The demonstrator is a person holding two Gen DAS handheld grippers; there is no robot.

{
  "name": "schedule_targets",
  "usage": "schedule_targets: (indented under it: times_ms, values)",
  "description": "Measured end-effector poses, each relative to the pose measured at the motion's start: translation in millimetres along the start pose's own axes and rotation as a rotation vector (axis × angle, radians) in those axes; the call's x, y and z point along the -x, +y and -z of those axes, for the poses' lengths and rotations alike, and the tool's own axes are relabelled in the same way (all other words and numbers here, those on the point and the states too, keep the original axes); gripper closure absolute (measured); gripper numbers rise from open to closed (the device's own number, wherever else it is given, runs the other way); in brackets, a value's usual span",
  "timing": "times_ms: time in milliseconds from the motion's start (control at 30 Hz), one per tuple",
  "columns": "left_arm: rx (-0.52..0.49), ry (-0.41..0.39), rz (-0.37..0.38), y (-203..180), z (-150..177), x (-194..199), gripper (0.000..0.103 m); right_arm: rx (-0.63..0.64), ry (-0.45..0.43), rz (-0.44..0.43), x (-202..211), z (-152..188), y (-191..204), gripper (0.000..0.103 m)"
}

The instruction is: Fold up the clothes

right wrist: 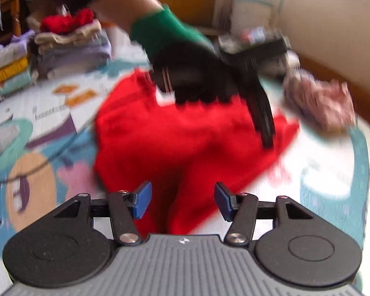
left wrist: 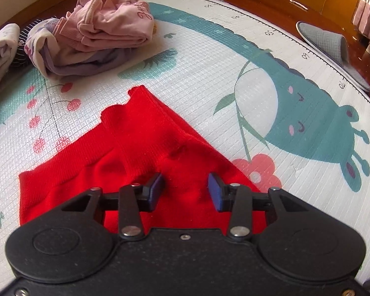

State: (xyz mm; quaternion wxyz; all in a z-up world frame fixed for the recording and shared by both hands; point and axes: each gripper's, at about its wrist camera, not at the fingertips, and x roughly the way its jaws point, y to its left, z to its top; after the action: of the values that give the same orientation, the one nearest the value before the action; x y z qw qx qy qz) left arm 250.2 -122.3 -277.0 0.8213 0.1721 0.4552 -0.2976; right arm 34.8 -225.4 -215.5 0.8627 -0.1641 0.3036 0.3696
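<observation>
A red knitted garment (left wrist: 140, 143) lies on the printed play mat (left wrist: 209, 79). My left gripper (left wrist: 186, 185) stands open just above the garment's near part, with red cloth showing in the gap but its blue pads apart from it. In the blurred right wrist view the same red garment (right wrist: 175, 148) spreads across the mat, and my right gripper (right wrist: 182, 198) hangs open over its near edge with nothing pinched. Beyond it a gloved hand (right wrist: 185, 66) holds the other gripper, pointing down at the garment's far side.
A heap of pink and lilac unfolded clothes (left wrist: 98, 32) lies at the mat's far left. A grey slipper (left wrist: 333, 49) rests on the wooden floor at the right. Stacks of folded clothes (right wrist: 49, 49) stand at the back left of the right wrist view.
</observation>
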Motion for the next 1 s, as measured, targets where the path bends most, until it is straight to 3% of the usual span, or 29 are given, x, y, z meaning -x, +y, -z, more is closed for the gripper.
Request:
schedule_targets:
  times_ms: [67,167,200,367,400,433,533,667,767,900,1000]
  values:
    - [-0.003,0.005,-0.003,-1,-1,-1,0.061,0.016,0.019,-0.026,-18,-9,2,0.044]
    - [-0.012,0.010,-0.009,1,-2,-3,0.054,-0.035,0.192,-0.103,-56,2,0,0.039]
    - [-0.016,0.012,-0.008,2,-2,-3,0.052,-0.041,0.165,-0.109,-55,8,0,0.033]
    - [-0.014,0.020,0.010,7,-3,-3,0.048,-0.081,0.157,-0.116,-52,10,-2,0.032]
    - [-0.014,0.020,0.014,8,-4,-2,0.051,-0.080,0.156,-0.112,-51,11,-2,0.032]
    - [-0.017,0.012,0.021,8,-6,3,0.062,-0.075,0.156,-0.108,-51,11,-1,0.032]
    - [-0.045,-0.039,0.074,11,-6,28,0.065,-0.050,0.155,-0.092,-50,13,5,0.032]
    - [-0.144,-0.047,0.105,6,4,44,0.067,-0.062,0.150,-0.098,-50,14,5,0.032]
    - [-0.137,-0.059,0.061,5,7,34,0.068,-0.058,0.152,-0.100,-51,13,6,0.030]
    - [-0.075,-0.114,-0.007,12,-17,23,0.086,-0.046,0.157,-0.100,-53,12,10,0.024]
    - [-0.065,-0.054,-0.041,15,-30,1,0.086,-0.046,0.159,-0.102,-54,11,11,0.023]
